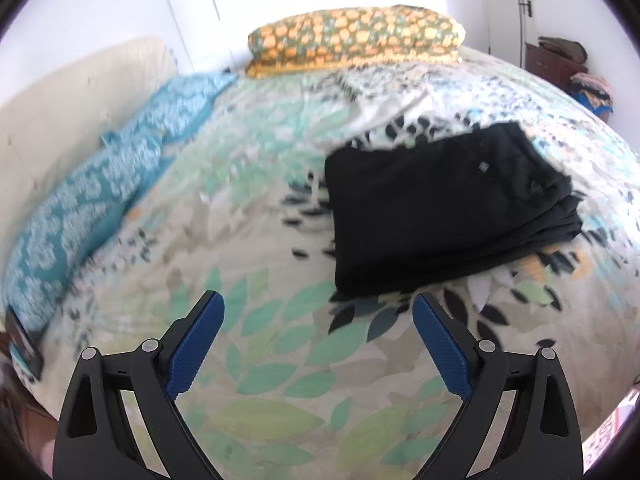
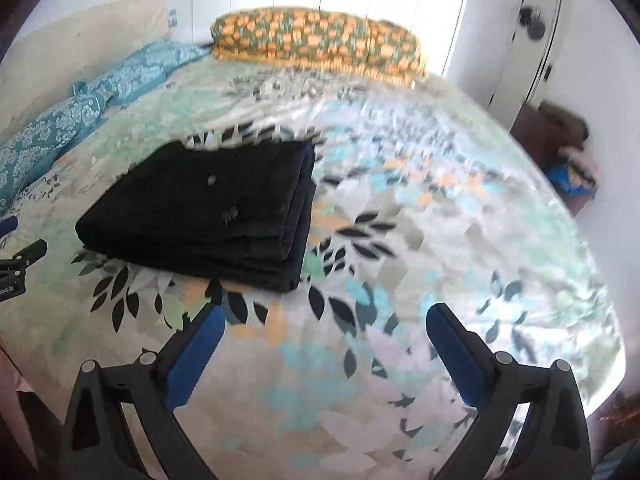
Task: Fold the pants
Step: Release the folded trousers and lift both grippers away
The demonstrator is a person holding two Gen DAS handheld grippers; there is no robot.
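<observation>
Black pants [image 1: 448, 204] lie folded on the bed [image 1: 260, 360] beyond both wide, empty grippers [image 1: 318, 344] [image 2: 324, 354]; folding looks finished; next, likely only withdrawal.

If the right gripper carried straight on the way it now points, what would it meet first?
Probably the bare floral bedspread: the open right gripper aims to the right of the folded black pants, though depth is hard to judge.

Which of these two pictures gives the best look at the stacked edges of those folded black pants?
The right wrist view. There the folded black pants lie nearer the middle and turn their layered edge toward the camera, so the stacked folds can be told apart. The left wrist view shows the pants too, mostly the flat top, with the layers bunched at the right side.
</observation>
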